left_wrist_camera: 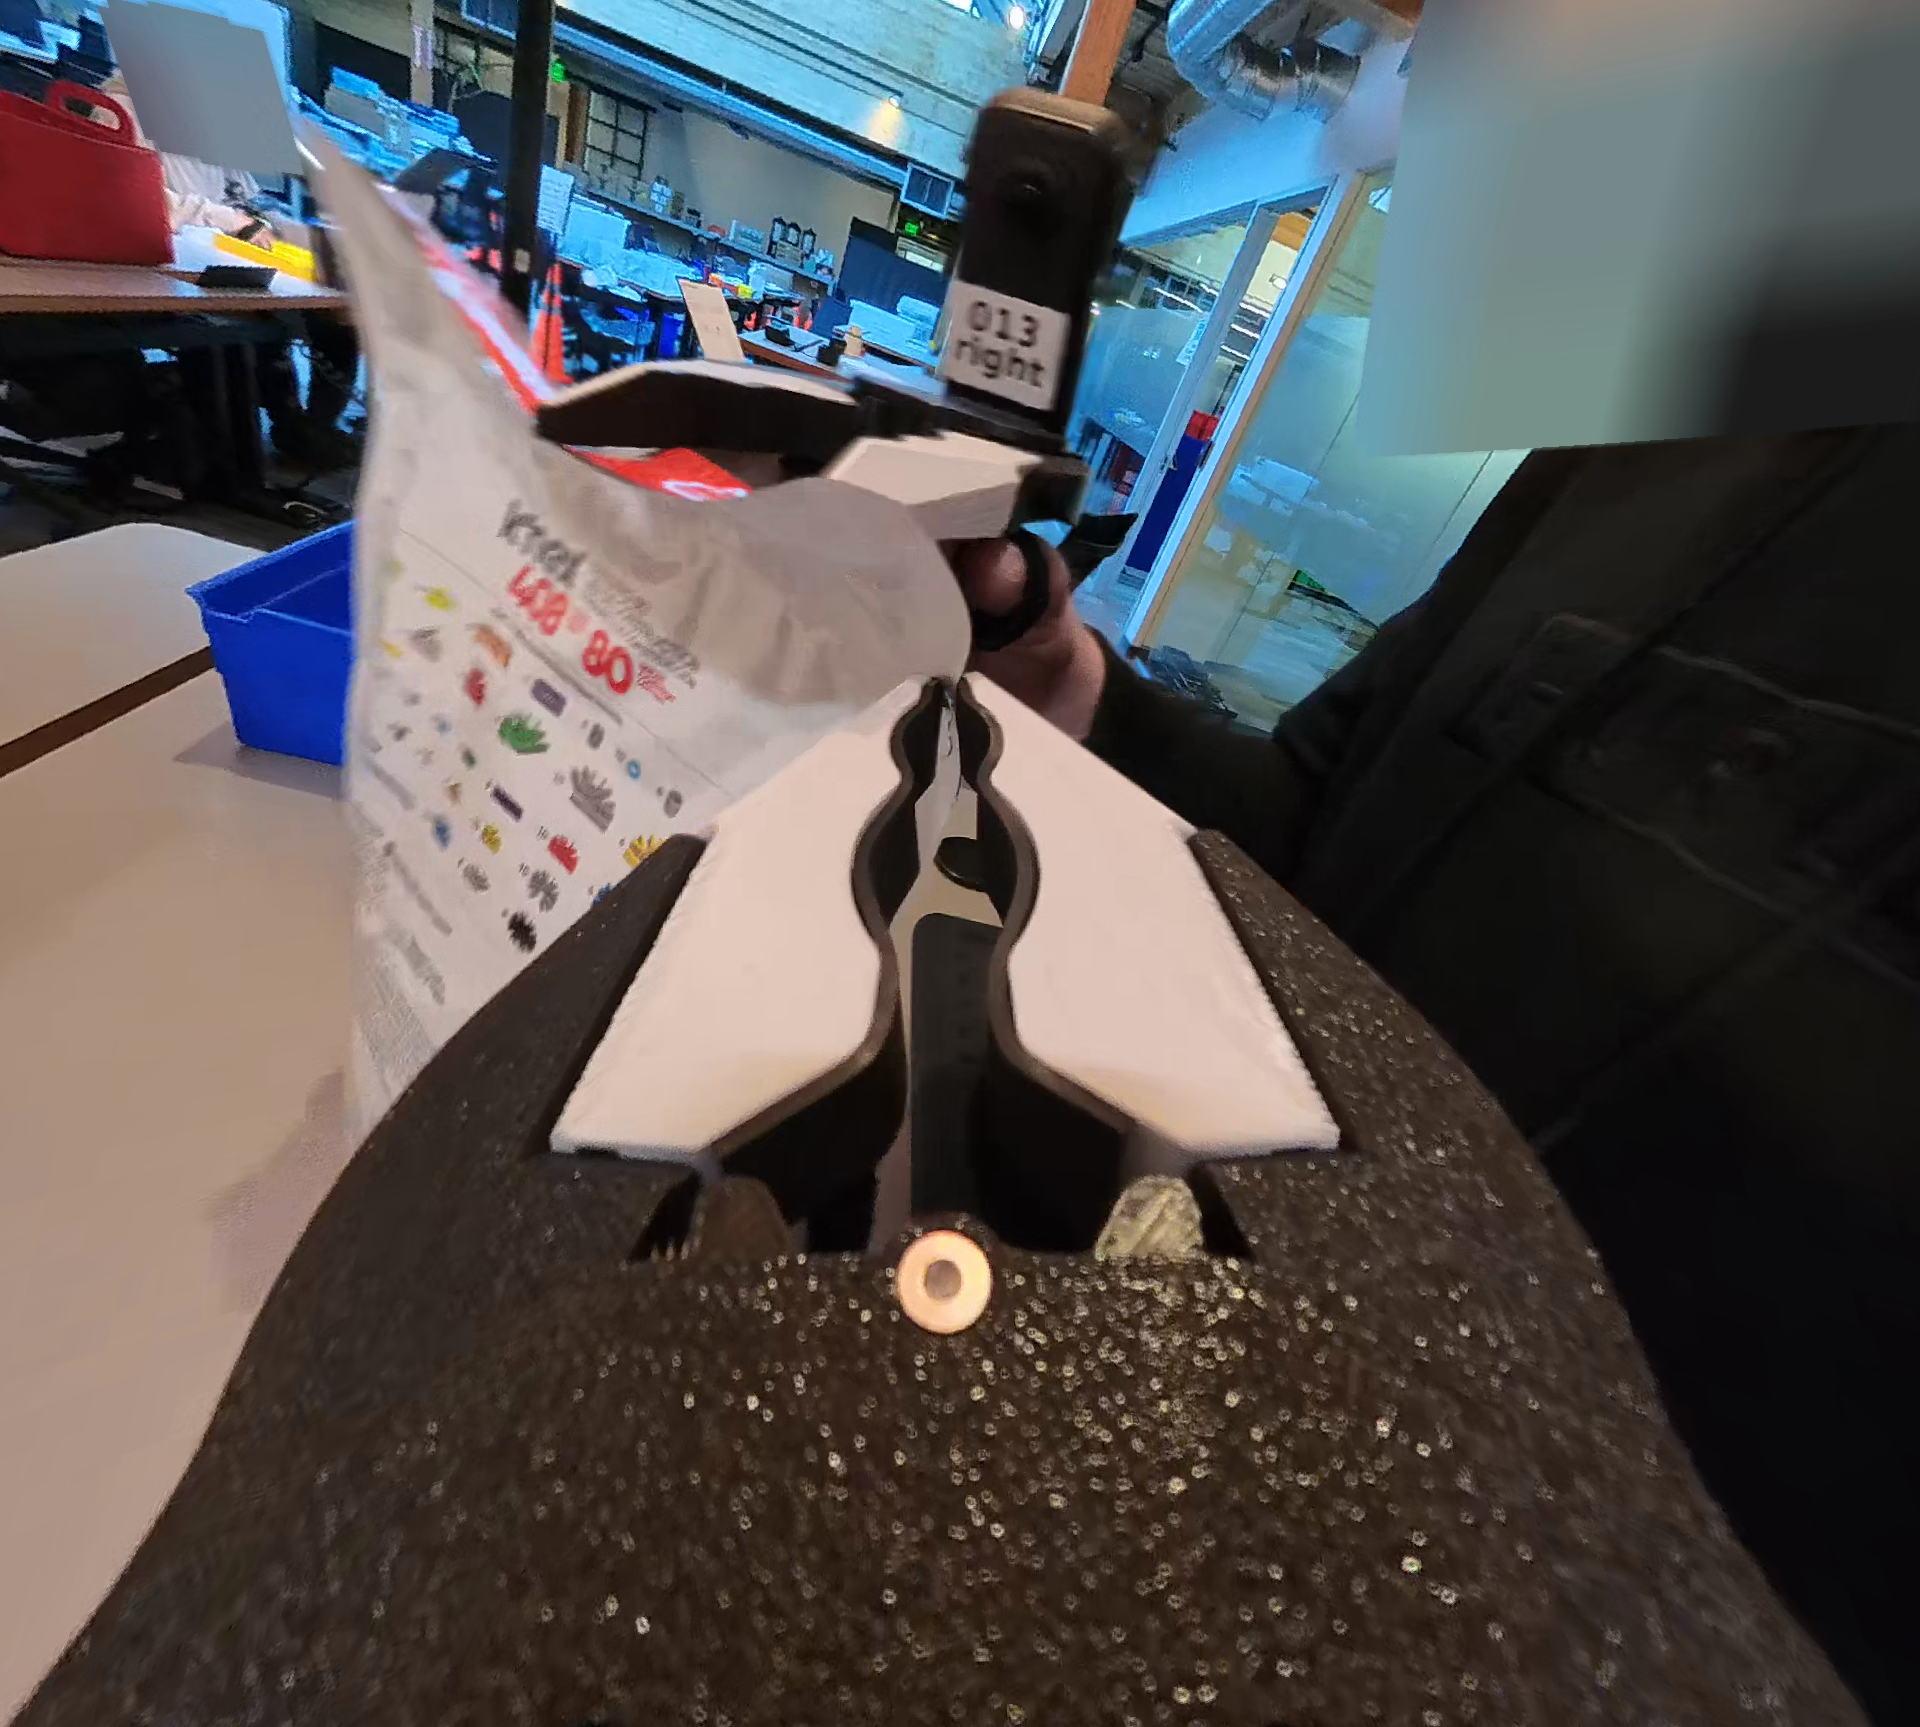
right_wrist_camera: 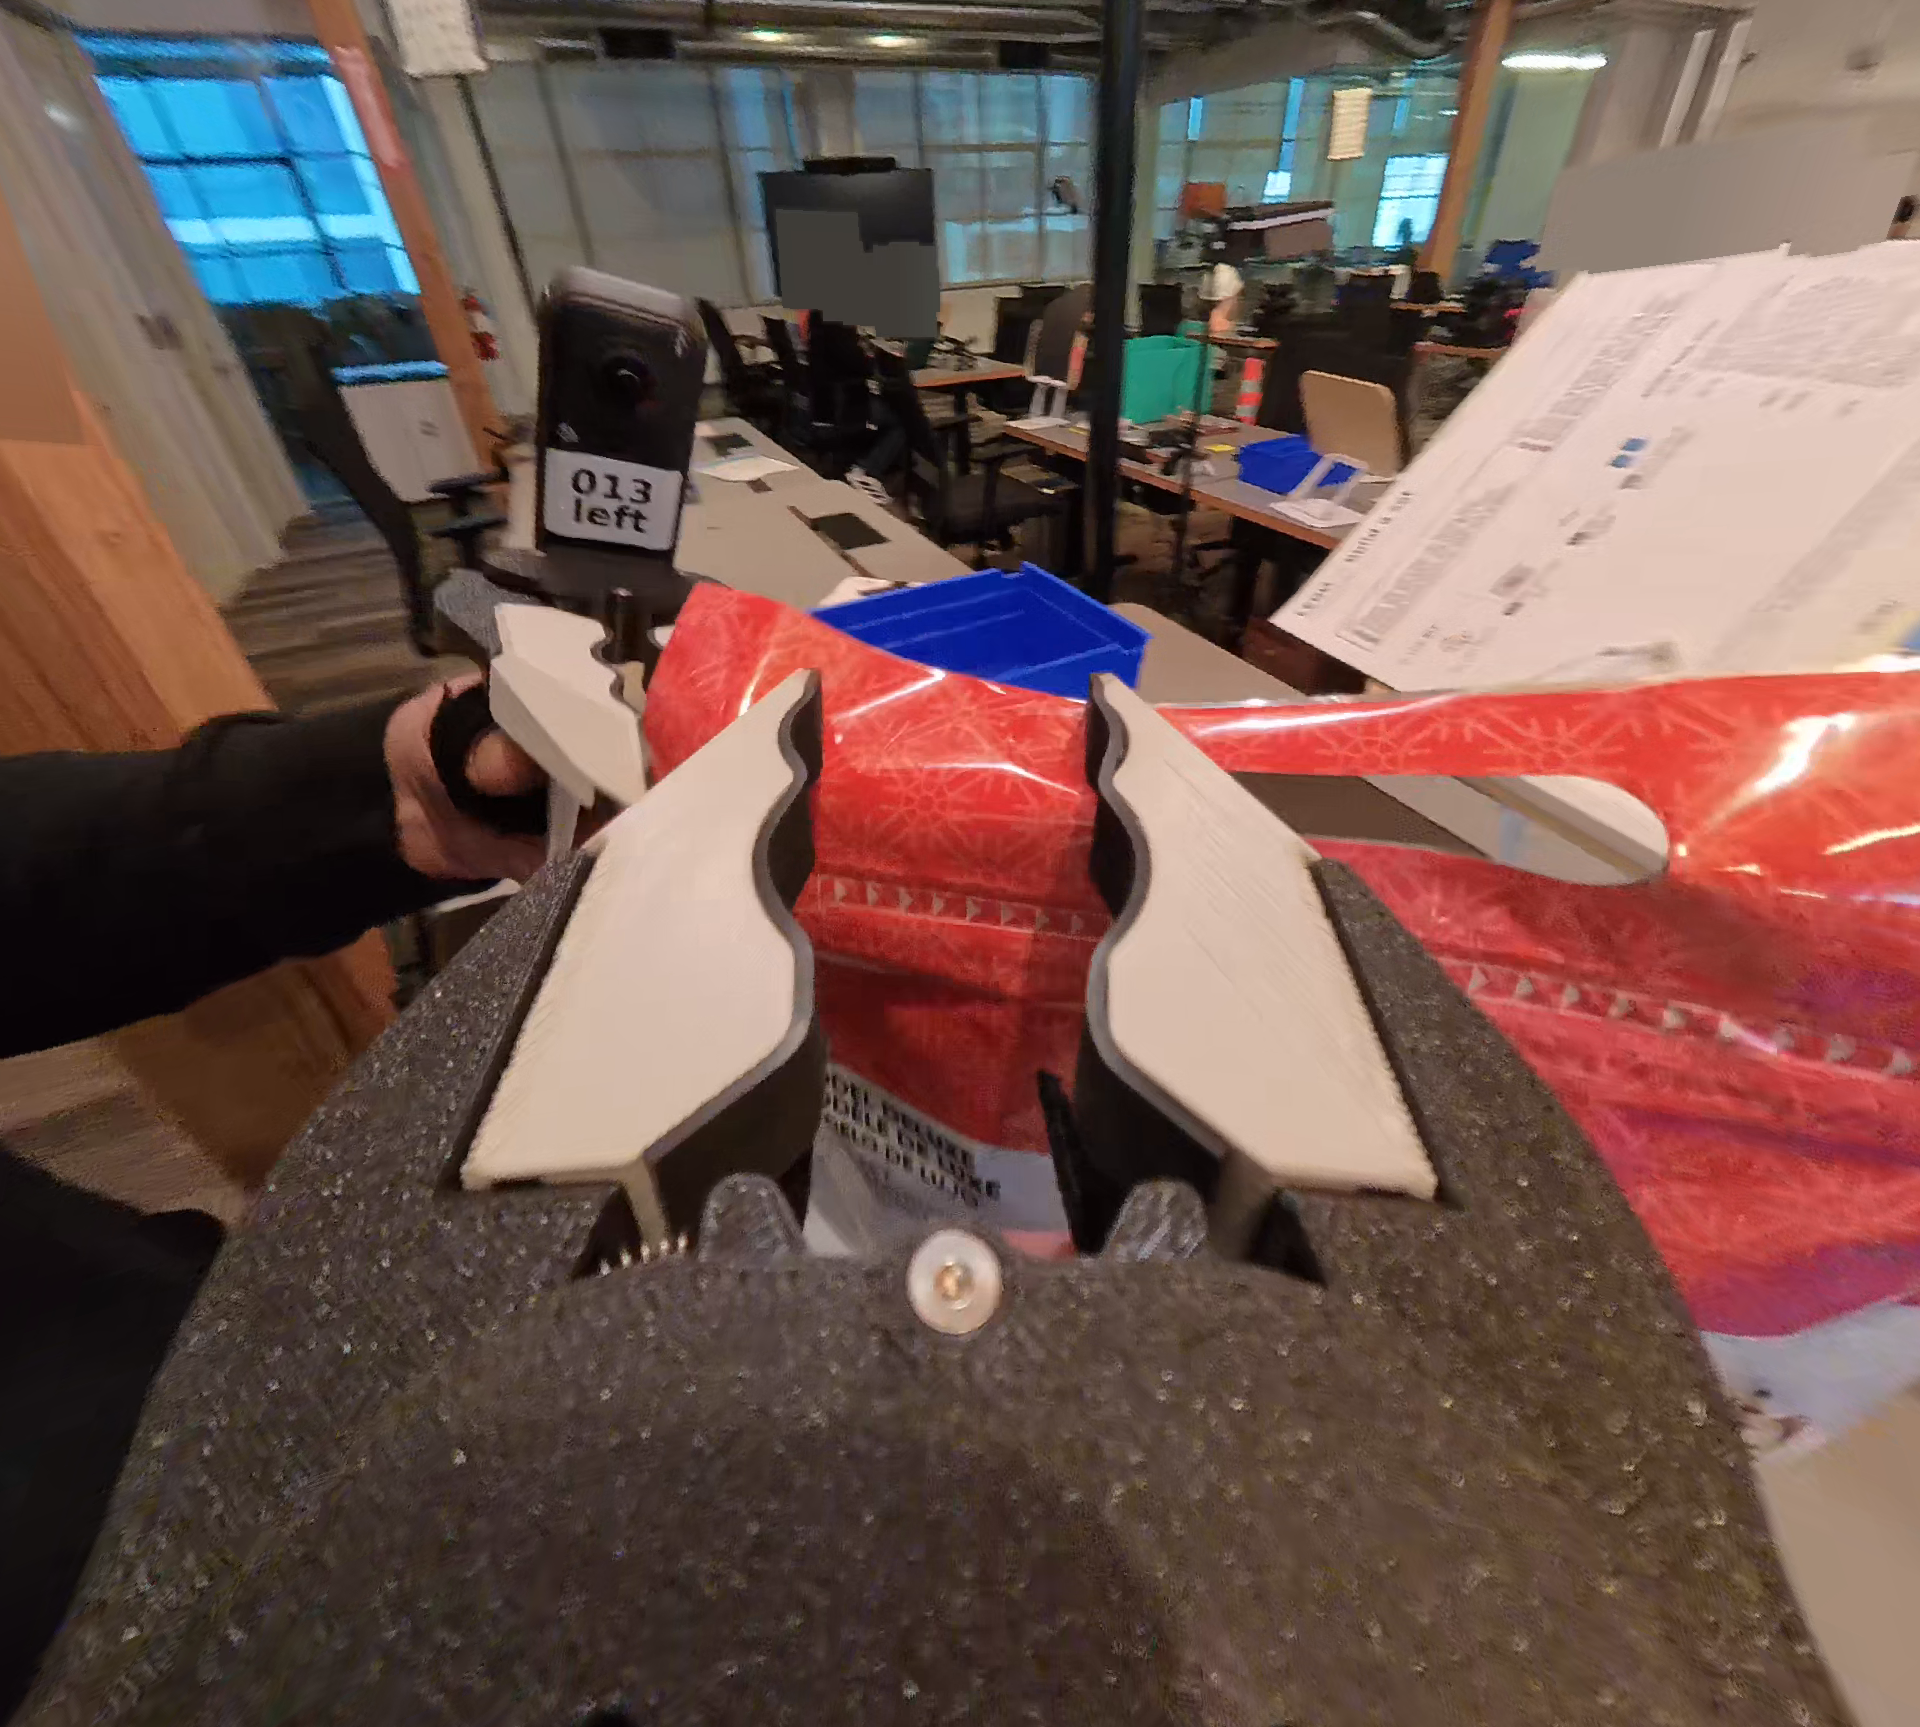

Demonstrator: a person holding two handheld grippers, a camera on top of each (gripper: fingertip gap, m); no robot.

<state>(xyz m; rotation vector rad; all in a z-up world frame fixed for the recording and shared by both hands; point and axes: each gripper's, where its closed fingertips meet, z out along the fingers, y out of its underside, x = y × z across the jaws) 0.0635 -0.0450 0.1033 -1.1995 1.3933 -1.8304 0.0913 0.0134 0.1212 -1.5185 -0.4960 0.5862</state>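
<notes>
A crinkly plastic bag, red on one side (right_wrist_camera: 935,846) and white with small coloured pictures on the other (left_wrist_camera: 520,690), is held up above the table. My left gripper (left_wrist_camera: 951,690) is shut on the bag's top edge; it also shows in the right wrist view (right_wrist_camera: 623,690), pinching the red rim. My right gripper (right_wrist_camera: 954,701) is open, its jaws spread over the bag's red wall near the mouth, gripping nothing. It appears in the left wrist view (left_wrist_camera: 691,446) just above the bag's opening. A white printed panel (right_wrist_camera: 1610,472) stands up on the far right.
A blue plastic bin (right_wrist_camera: 987,628) sits on the pale table (left_wrist_camera: 135,846) just behind the bag, also seen in the left wrist view (left_wrist_camera: 281,638). A black pole (right_wrist_camera: 1112,223) rises behind it. A person's dark jacket (left_wrist_camera: 1610,846) fills the right side.
</notes>
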